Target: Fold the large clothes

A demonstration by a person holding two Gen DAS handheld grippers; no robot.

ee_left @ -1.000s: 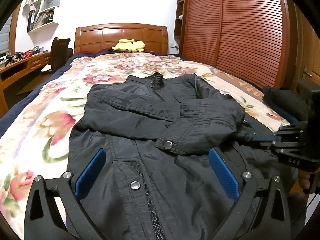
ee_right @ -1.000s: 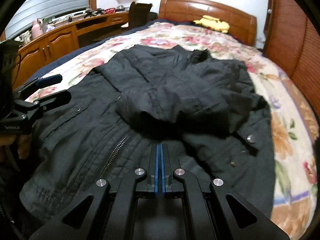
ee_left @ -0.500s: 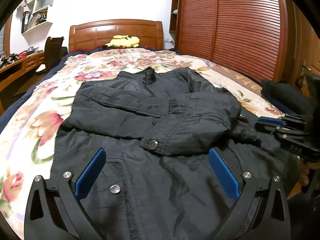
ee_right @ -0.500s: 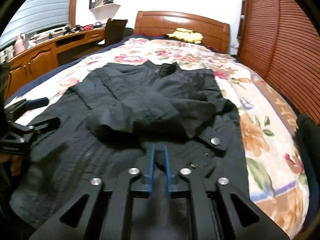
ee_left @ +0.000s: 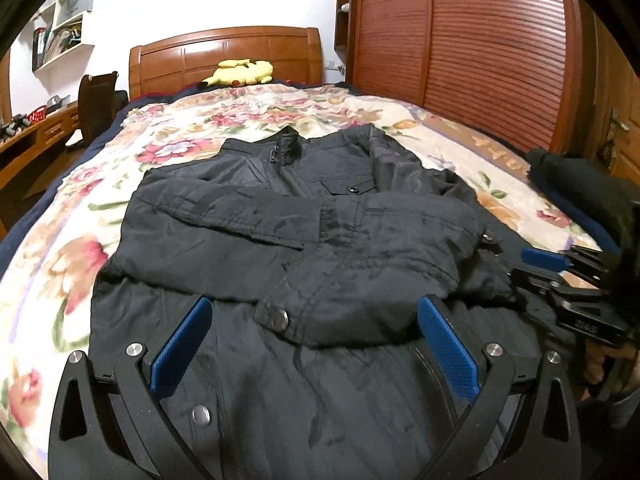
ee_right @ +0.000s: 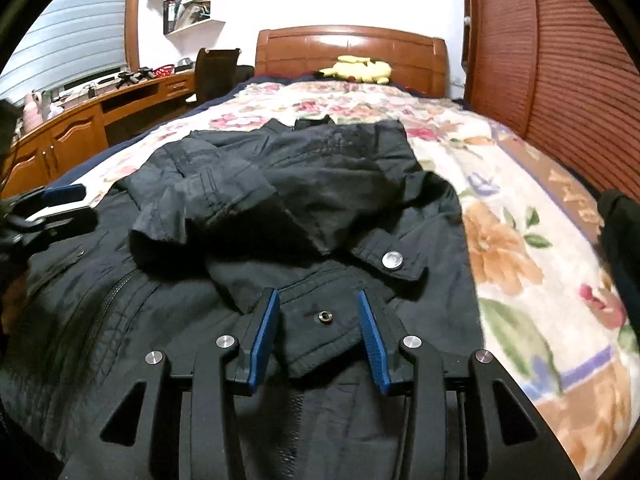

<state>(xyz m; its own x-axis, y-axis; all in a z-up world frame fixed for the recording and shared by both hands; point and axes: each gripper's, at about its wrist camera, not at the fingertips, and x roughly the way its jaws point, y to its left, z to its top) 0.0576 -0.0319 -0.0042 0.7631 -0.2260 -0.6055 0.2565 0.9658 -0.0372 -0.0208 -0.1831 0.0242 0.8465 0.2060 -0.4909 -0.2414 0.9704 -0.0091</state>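
A black jacket (ee_left: 304,240) lies front up on the floral bedspread (ee_left: 64,240), collar toward the headboard, both sleeves folded across its chest. It also shows in the right wrist view (ee_right: 248,216). My left gripper (ee_left: 312,312) is wide open and empty, low over the jacket's lower front near a snapped cuff (ee_left: 280,320). My right gripper (ee_right: 318,300) is open and empty over the jacket's lower right part, near a pocket flap with a snap (ee_right: 323,315). Each gripper shows at the edge of the other's view: the right (ee_left: 532,268), the left (ee_right: 76,204).
A yellow plush toy (ee_left: 240,73) lies by the wooden headboard (ee_left: 224,54). A dark folded garment (ee_left: 576,184) sits at the bed's right edge. A slatted wooden wardrobe (ee_left: 460,40) stands on the right, a desk and chair (ee_right: 120,108) on the left.
My right gripper has opened from shut and pulled back toward the jacket's hem. My left gripper stayed wide open and shifted a little rightward over the jacket.
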